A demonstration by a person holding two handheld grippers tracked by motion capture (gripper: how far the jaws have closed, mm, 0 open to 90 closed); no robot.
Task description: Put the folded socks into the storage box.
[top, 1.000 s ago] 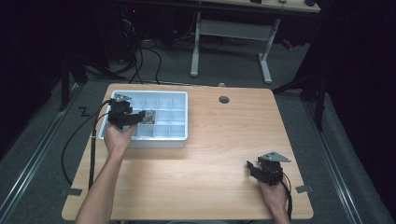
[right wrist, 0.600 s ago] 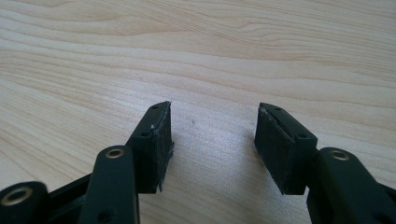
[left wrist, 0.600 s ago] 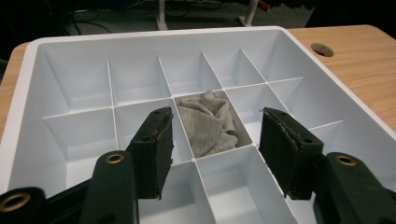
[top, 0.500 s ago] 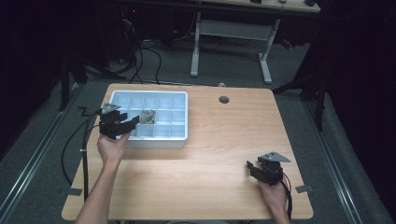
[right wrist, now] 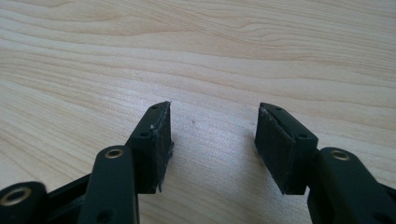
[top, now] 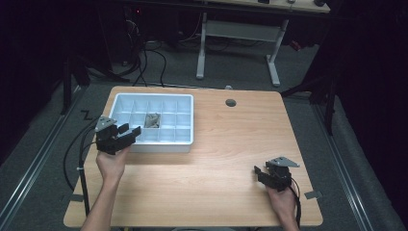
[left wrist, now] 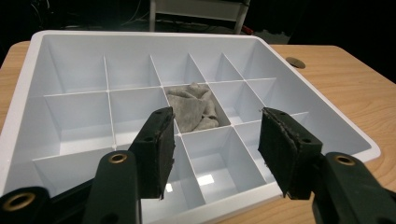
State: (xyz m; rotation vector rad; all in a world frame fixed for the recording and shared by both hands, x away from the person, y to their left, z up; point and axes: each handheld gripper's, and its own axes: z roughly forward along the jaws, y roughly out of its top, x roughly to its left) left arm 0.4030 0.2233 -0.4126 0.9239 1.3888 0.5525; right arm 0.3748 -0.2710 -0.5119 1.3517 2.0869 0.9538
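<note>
A white tray with several compartments sits at the table's back left. A crumpled grey cloth lies in one of its middle compartments. My left gripper hovers at the tray's front left corner, open and empty, pointing toward the tray. In the left gripper view the cloth lies beyond the open left gripper, past the tray's near wall. My right gripper rests near the table's front right, open with nothing in it. In the right gripper view, the right gripper has bare wood between its jaws.
A round cable hole sits in the wooden table near its back edge. The left gripper's black cable hangs off the left edge. A white desk frame stands on the floor behind the table.
My left gripper has drawn back from above the tray's left side toward the front left corner. The right gripper has stayed put.
</note>
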